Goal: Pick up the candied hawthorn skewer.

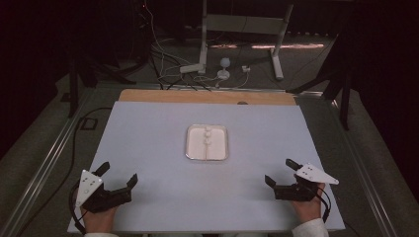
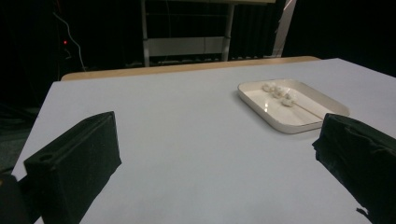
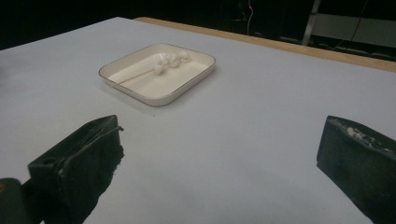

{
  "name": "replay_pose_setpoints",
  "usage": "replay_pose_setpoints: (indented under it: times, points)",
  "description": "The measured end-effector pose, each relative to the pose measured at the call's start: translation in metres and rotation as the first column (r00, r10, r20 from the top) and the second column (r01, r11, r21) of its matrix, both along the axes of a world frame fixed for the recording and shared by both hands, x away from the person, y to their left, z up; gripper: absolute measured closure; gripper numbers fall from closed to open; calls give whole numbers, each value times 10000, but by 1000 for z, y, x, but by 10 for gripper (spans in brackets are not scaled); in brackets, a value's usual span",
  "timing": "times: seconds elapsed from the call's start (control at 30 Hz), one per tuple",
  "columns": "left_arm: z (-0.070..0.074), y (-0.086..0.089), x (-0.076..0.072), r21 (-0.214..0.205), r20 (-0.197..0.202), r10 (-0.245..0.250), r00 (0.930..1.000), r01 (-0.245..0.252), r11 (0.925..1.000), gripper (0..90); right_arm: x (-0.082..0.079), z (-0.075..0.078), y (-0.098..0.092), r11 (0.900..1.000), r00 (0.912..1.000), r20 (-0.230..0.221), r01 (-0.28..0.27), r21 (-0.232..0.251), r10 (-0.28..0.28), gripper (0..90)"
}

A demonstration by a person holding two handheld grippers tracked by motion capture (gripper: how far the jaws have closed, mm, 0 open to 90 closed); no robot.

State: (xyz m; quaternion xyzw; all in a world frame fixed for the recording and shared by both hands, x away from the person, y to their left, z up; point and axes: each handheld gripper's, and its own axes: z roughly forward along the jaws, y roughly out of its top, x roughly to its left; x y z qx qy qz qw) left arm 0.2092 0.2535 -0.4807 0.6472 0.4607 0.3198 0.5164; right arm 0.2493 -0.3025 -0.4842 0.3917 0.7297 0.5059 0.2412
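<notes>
A shallow white tray [image 1: 191, 147] sits at the middle of the pale table [image 1: 148, 128]. In it lie several small white lumps [image 1: 208, 135] strung along a thin wooden stick [image 1: 207, 150]. The tray [image 2: 322, 119] with the lumps [image 2: 279, 93] lies ahead and to the right in the left gripper view. In the right gripper view the tray [image 3: 187, 91], lumps [image 3: 170, 60] and stick [image 3: 130, 78] lie ahead and to the left. My left gripper [image 1: 117, 175] rests open near the table's front left corner. My right gripper [image 1: 281, 172] rests open near the front right. Nothing is between either pair of jaws.
A wooden strip [image 1: 207, 97] edges the table's far side. Beyond it on the floor stand a white frame's legs [image 1: 278, 49], cables [image 1: 173, 74] and a small white lamp-like object [image 1: 224, 69]. The surroundings are dark. Bare table surface lies between the grippers and the tray.
</notes>
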Motion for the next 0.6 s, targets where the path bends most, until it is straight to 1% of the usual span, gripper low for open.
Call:
replay_pose_setpoints:
  times: [0.23,0.33,0.47,0.53,0.6]
  points:
    - [-1,3,0,-83,-31,144,9999,-144,9999,3,-3,1,-2,9999,10000,-23,65,118,-65,0]
    - [-1,3,1,-92,-108,159,9998,-160,9998,3,-3,2,-2,9999,10000,-21,67,116,-67,0]
    - [-1,1,2,24,-250,121,9996,-120,9999,3,-5,3,-1,10000,10000,41,35,51,-35,0]
    - [0,0,3,-82,-328,89,9994,-92,9999,3,-7,3,-1,10000,10000,34,67,48,-67,0]
    - [3,-2,4,-113,-324,16,9995,-20,9999,4,-8,4,-2,9998,9999,35,126,145,-126,0]
